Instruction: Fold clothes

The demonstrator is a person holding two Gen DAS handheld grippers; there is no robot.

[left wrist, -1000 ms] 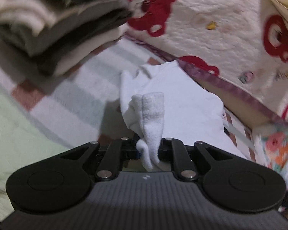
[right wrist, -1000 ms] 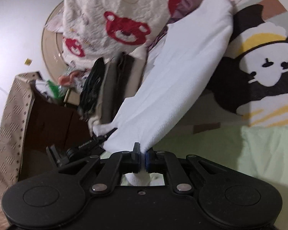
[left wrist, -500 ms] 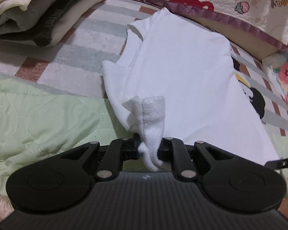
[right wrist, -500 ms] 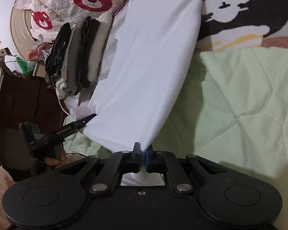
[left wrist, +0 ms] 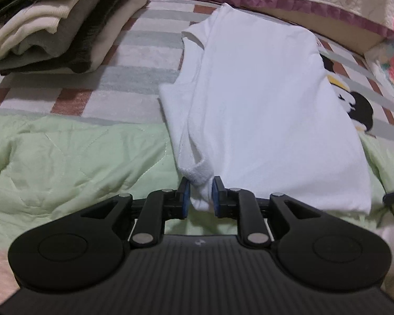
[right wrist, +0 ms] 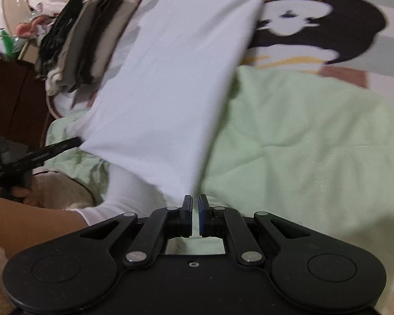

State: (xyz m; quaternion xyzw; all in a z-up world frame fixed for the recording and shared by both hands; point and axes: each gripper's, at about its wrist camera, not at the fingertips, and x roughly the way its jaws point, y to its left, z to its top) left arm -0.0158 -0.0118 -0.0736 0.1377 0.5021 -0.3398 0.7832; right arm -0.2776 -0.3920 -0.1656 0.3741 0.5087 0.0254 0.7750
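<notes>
White garment (left wrist: 270, 110) lies folded lengthwise on the bed's green quilt (left wrist: 65, 157); in the left wrist view the left tool (left wrist: 200, 194) stands parted around its thick hem. In the right wrist view the right tool (right wrist: 195, 215) gapes narrowly, gripping nothing. Withdraw both straight back to keep the fold flat.

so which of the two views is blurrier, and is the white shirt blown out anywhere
Right wrist view is blurrier: the white shirt edges and the cartoon print smear with motion. Left wrist view is sharper; the stack of folded clothes shows texture, though the shirt's middle is nearly featureless white. Both views bend straight lines toward the edges, fisheye style.
</notes>
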